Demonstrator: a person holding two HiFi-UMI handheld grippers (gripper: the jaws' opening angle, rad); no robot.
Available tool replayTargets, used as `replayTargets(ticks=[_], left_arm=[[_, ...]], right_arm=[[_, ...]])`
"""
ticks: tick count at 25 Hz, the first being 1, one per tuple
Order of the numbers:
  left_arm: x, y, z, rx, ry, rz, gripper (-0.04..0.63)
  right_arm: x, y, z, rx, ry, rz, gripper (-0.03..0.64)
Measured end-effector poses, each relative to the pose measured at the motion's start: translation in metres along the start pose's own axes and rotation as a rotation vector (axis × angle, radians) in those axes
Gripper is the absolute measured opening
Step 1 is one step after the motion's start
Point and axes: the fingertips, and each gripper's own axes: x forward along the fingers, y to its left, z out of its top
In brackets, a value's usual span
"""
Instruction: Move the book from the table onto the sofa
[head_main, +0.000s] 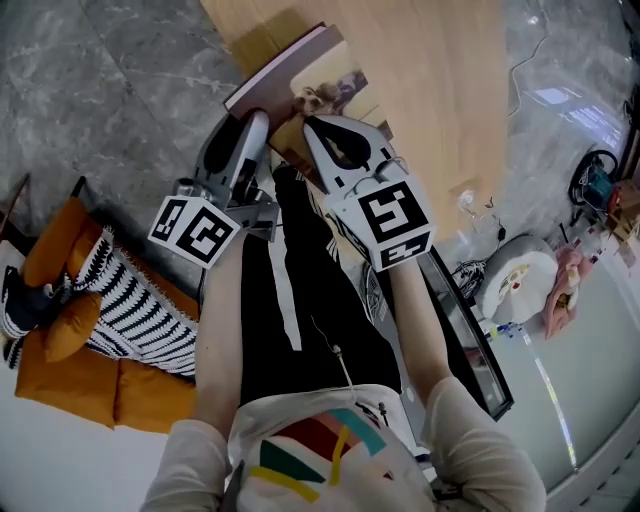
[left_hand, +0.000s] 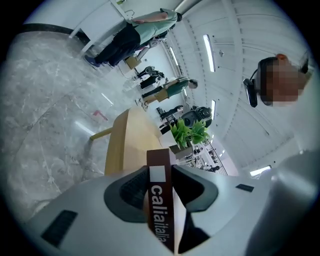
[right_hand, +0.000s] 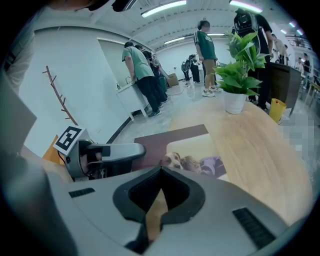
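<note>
White T-shirt with a colour-block print (head_main: 320, 450) and black trousers (head_main: 300, 330) fill the bottom of the head view, both forearms reaching forward

left gripper (head_main: 258, 122): grey two-jaw unit, marker cube (head_main: 195, 228) on its rear. Clenched on the dark brown spine (left_hand: 159, 195) of the book, both pads against it, white lettering running down the spine between the jaws

right gripper (head_main: 312, 125): same build, its marker cube (head_main: 390, 218) facing the head camera. Jaw tips meet, pinching a thin tan edge of the book, seen edge-on in the right gripper view (right_hand: 159, 171)

thin brown-covered book with a photo of dogs on the front (head_main: 300, 75): over the near end of the light wooden table (head_main: 430, 90), spine towards the left gripper, cover tilted. Can't tell if it's clear of the tabletop

orange sofa (head_main: 70, 370) with a black-and-white striped throw (head_main: 140, 310): lower left of the head view, on the grey marble floor (head_main: 120, 90), well apart from the book

green potted plant in a white pot (right_hand: 240, 70) stands on the far end of the table; people in green shirts (right_hand: 142, 75) behind it
</note>
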Motion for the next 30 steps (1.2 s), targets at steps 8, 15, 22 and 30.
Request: replayTargets(ticks=[8, 15, 22, 30], left_arm=[[-0.012, -0.079, 0.072, 0.053, -0.08, -0.033, 0.153], [-0.022, -0.177, 0.154, 0.216, -0.161, -0.145, 0.153], [-0.079, -0.279, 0.187, 0.347, -0.185, -0.171, 0.153], [-0.114, -0.349, 0.195, 0.555, -0.198, -0.226, 0.152]], right_arm=[[-0.062, 0.013, 0.086, 0.005, -0.111, -0.038, 0.007], [-0.125, 0.027, 0.171, -0.043, -0.282, -0.102, 0.007], [-0.217, 0.067, 0.21, -0.021, -0.383, -0.124, 0.008], [-0.267, 0.089, 0.245, -0.053, -0.546, -0.175, 0.007]])
